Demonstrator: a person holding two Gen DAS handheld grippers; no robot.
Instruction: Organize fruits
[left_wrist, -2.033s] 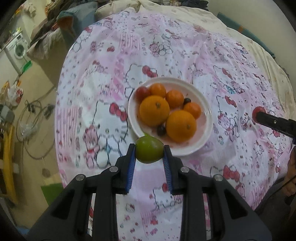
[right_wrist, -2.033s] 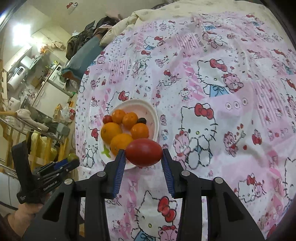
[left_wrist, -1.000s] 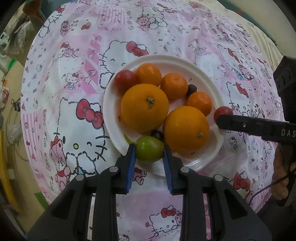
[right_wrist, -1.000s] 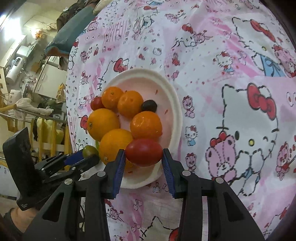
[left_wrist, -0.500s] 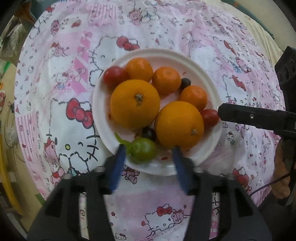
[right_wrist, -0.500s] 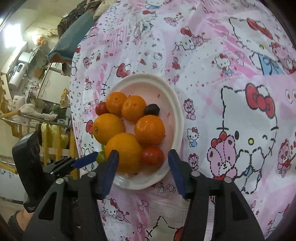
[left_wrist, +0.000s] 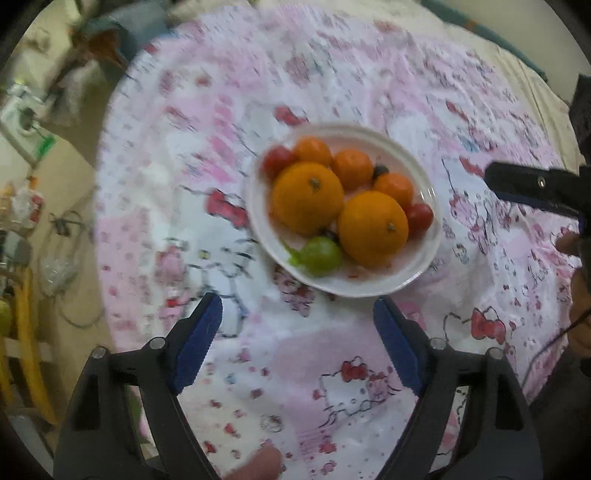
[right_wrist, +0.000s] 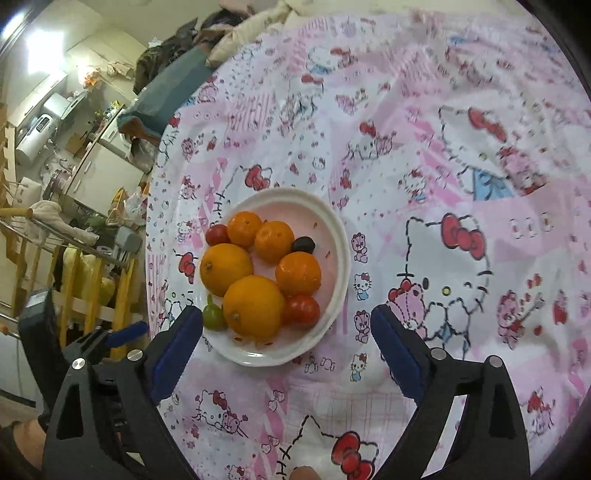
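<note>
A white plate (left_wrist: 428, 254) (right_wrist: 340, 243) sits on the pink patterned cloth and holds two big oranges, several small oranges, two dark fruits and a red tomato at the far edge. The green tomato (left_wrist: 320, 255) (right_wrist: 213, 316) lies at the plate's near-left edge. The red tomato (left_wrist: 419, 217) (right_wrist: 301, 311) lies beside the large orange (left_wrist: 373, 228). My left gripper (left_wrist: 295, 343) is open and empty, pulled back from the plate. My right gripper (right_wrist: 286, 347) is open and empty, just short of the plate; it also shows in the left wrist view (left_wrist: 532, 188).
The pink cartoon cloth (right_wrist: 443, 184) covers a bed-like surface. Its left edge drops to a floor with cables and yellow furniture (left_wrist: 29, 332). Clothes and appliances (right_wrist: 55, 122) crowd the room beyond.
Both grippers let go of their tomatoes, green and red, onto the plate, opened wide and drew back and up from the plate.
</note>
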